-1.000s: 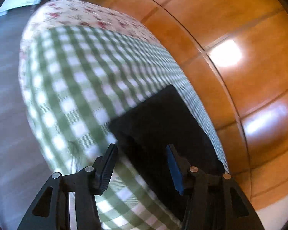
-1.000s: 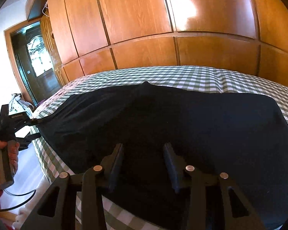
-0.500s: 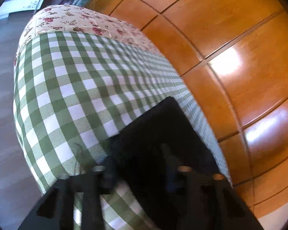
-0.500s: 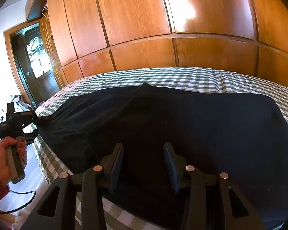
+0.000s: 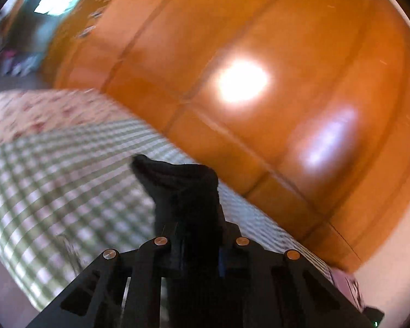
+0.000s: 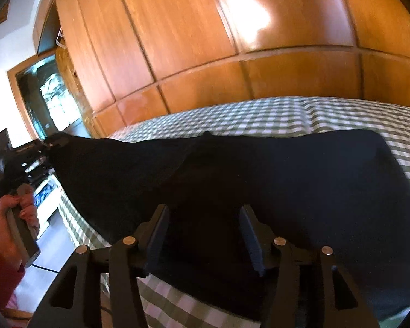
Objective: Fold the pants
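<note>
On bed (image 6: 300,112): pants (image 6: 273,180); left gripper (image 5: 198,242) just clamped and raised one end, folding begun; right gripper (image 6: 205,235) jaws widening, empty.

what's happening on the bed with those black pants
A person is folding black pants spread on a green checked bedspread, with a handheld gripper in each hand. The left gripper has just closed on one end of the pants and holds it lifted off the bed. The right gripper sits over the near edge of the pants; its jaws have just been opening, the fabric lying under them, not pinched.
</note>
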### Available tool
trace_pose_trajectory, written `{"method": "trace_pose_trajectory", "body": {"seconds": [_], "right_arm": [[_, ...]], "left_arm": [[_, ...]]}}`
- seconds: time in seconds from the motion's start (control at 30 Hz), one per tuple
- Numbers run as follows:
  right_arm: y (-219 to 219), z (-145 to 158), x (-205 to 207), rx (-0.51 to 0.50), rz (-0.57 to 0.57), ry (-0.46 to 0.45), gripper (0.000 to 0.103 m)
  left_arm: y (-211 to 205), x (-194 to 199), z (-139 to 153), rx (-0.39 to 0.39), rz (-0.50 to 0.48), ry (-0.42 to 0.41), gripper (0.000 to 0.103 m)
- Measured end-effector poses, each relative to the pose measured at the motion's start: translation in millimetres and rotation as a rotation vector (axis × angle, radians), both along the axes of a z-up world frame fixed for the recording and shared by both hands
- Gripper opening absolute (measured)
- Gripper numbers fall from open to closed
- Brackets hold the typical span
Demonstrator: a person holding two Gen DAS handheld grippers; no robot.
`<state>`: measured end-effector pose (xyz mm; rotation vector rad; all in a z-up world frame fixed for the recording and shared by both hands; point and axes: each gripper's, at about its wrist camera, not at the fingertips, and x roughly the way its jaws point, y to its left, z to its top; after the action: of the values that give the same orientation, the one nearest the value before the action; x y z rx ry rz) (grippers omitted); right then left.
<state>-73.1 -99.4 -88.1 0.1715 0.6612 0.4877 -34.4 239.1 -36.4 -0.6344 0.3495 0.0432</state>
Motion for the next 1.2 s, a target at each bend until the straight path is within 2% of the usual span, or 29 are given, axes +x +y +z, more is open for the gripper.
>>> {"method": "trace_pose_trajectory", "body": {"seconds": [0.1, 0.27, 0.43, 0.67, 0.87, 1.0, 1.2], "right_arm": [[-20, 6, -2, 0.002, -0.056, 0.011, 0.055], [-59, 11, -1, 0.032, -0.13, 0.071, 0.055], [-86, 15, -7, 0.045, -0.163, 0.083, 0.055], [-121, 16, -11, 0.192, -0.175, 0.115, 0.055], [-158, 24, -16, 0.217, -0.297, 0.095, 0.056], [-185, 24, -18, 0.263, -0.378, 0.107, 0.056], [-204, 24, -21, 0.296, -0.421, 0.104, 0.056]], "left_arm": [[-28, 2, 25, 0.063, -0.084, -0.062, 0.015], [-69, 7, 48, 0.102, -0.211, -0.118, 0.015], [-100, 9, 60, 0.08, -0.308, -0.154, 0.015], [-166, 15, 76, 0.095, -0.506, -0.19, 0.016], [-231, 28, 60, 0.122, -0.674, -0.146, 0.016], [-270, 42, 35, 0.145, -0.756, -0.084, 0.016], [-321, 47, -5, 0.213, -0.851, 0.016, 0.016]]}}
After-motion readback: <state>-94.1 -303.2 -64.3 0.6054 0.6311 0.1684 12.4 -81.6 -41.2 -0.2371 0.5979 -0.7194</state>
